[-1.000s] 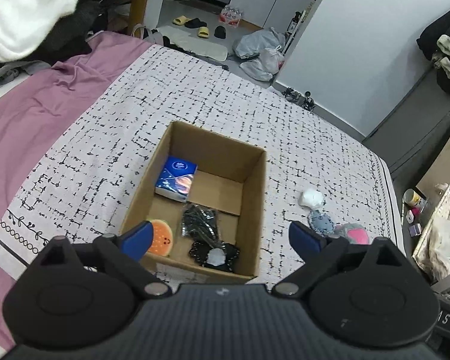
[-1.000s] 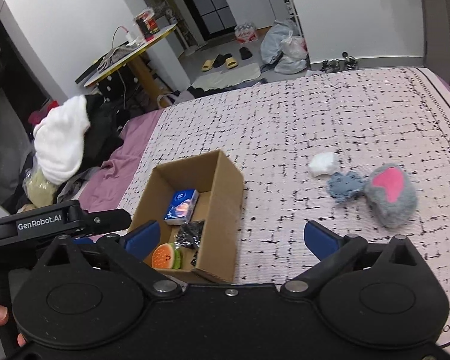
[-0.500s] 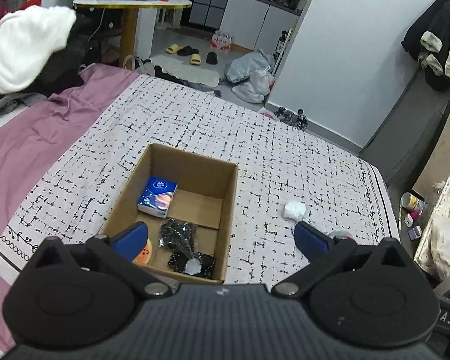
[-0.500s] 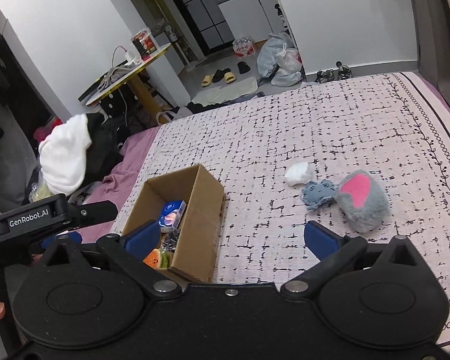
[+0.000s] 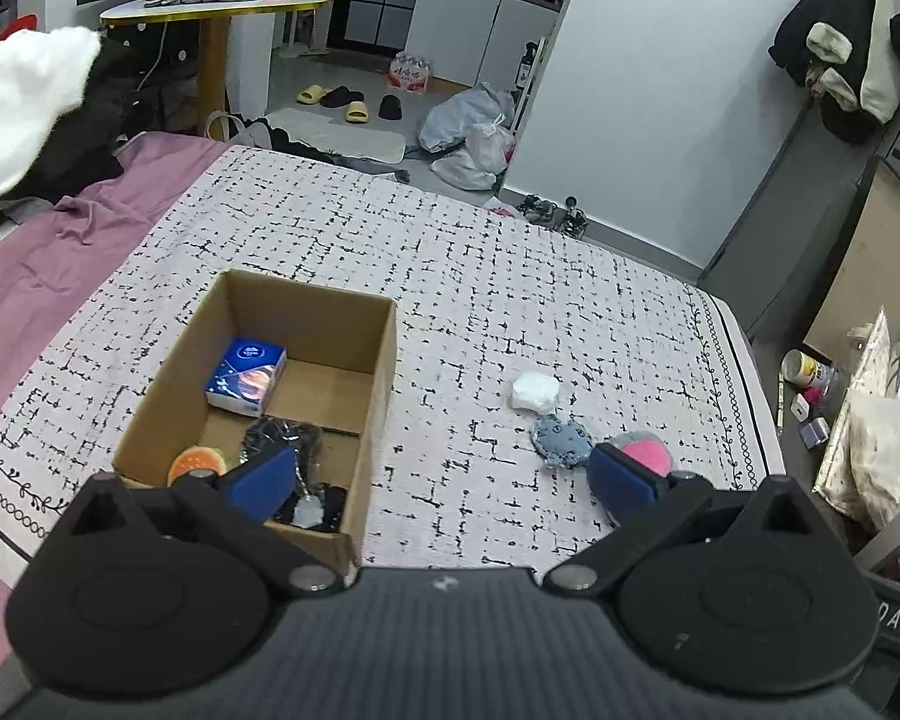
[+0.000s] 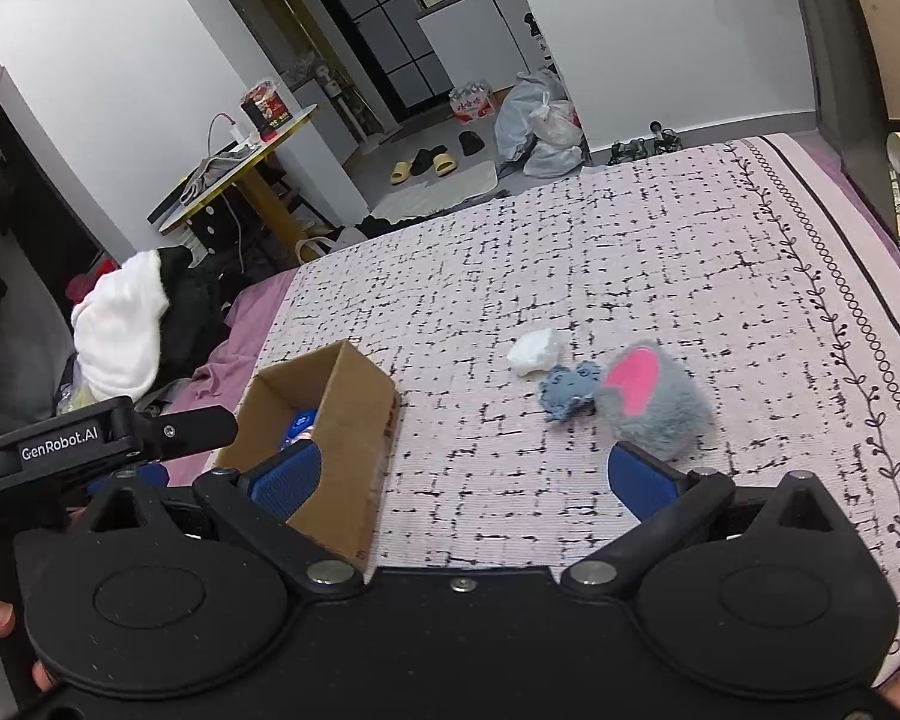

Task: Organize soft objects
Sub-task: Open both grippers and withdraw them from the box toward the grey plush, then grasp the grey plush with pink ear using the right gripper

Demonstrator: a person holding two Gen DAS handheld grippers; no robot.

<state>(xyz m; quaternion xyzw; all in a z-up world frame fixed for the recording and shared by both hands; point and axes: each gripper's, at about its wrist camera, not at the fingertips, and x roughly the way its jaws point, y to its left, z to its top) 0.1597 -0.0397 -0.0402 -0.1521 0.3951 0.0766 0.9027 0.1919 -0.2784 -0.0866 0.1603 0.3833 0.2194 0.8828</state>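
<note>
Both grippers hovered spread and empty over the bed; three soft items lay outside the box.

Left wrist view: the left gripper [image 5: 441, 477] gaped wide, the cardboard box [image 5: 379, 372] behind its left finger, the blue plush [image 5: 561, 441] just ahead of its right finger; a careless reach might have nudged the box. Right wrist view: the right gripper [image 6: 462, 474] stood wide; the grey-pink plush [image 6: 657, 399] sat just beyond its right finger, touching the blue plush, so a pinch could have dragged both, or the white wad [image 6: 534, 350] beside them.
</note>
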